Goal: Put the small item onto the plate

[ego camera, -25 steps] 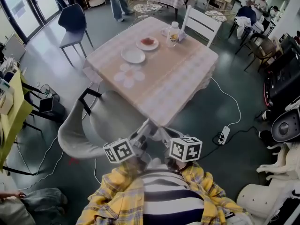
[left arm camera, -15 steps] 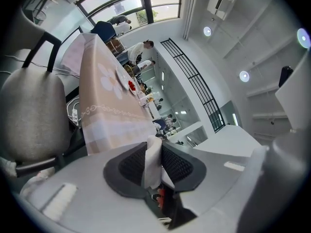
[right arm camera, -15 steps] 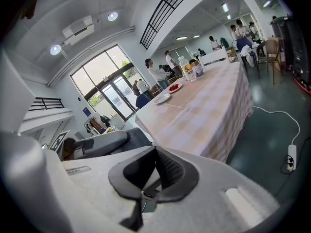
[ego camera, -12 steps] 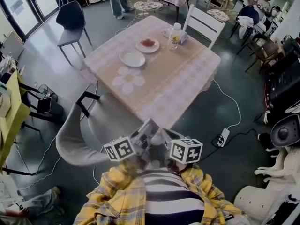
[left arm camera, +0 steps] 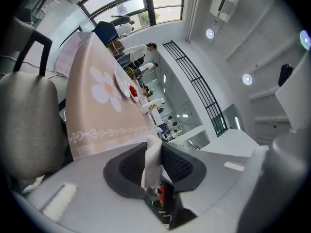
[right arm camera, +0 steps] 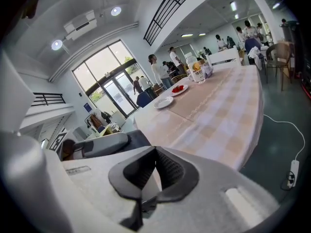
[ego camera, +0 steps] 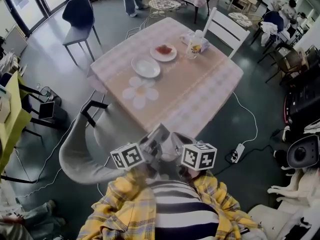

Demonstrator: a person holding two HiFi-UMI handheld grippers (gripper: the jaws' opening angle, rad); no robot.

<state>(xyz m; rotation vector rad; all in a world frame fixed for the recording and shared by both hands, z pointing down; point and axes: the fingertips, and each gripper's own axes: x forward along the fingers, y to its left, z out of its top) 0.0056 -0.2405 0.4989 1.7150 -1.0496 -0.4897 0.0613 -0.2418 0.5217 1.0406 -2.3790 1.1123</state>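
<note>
head view: table [ego camera: 200,89] stands ahead under a checked cloth. an empty plate [ego camera: 146,67] sits near its left edge. just beyond is a second plate [ego camera: 163,50] with something red on it, and a bottle [ego camera: 194,44] stands right of that. left gripper [ego camera: 160,133] and right gripper [ego camera: 176,139] sit low, side by side, close to the body and well short of both plates. that is likely because the table is not yet within reach. a grey chair [ego camera: 82,144] is between them and the table's near left corner.

left gripper view: the jaws are clenched on a white scrap [left arm camera: 153,159] that stands up between the pads. it looks like the small item, pinched hard so it cannot slip while being carried.

right gripper view: the jaws meet at the tips with nothing between them, probably kept spare.
</note>
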